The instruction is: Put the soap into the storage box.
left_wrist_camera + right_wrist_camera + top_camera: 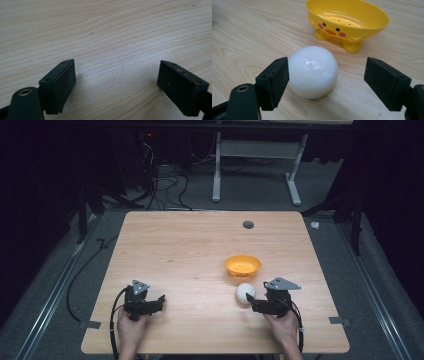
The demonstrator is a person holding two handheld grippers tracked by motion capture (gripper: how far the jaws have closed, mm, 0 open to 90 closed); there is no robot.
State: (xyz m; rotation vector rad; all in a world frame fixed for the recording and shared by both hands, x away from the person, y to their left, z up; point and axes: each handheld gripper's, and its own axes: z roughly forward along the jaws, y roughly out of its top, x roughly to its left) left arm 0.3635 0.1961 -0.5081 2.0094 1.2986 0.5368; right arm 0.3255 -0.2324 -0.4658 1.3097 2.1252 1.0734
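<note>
A glossy white ball (312,71) rests on the wooden table (190,245), just in front of a yellow duck-faced bowl (347,18). In the high view the ball (245,292) lies near the table's front right and the bowl (243,265) stands just behind it. My right gripper (325,75) is open; the ball sits between its jaws, close against the left one, with a gap to the right one. That gripper (254,301) is held by a hand at the front right. My left gripper (116,75) is open over bare wood at the front left (159,301).
A small dark round disc (248,224) lies near the table's far edge. Beyond the table are a white desk frame (255,165) and cables (165,185) on the grey floor. Metal rails run along both sides of the table.
</note>
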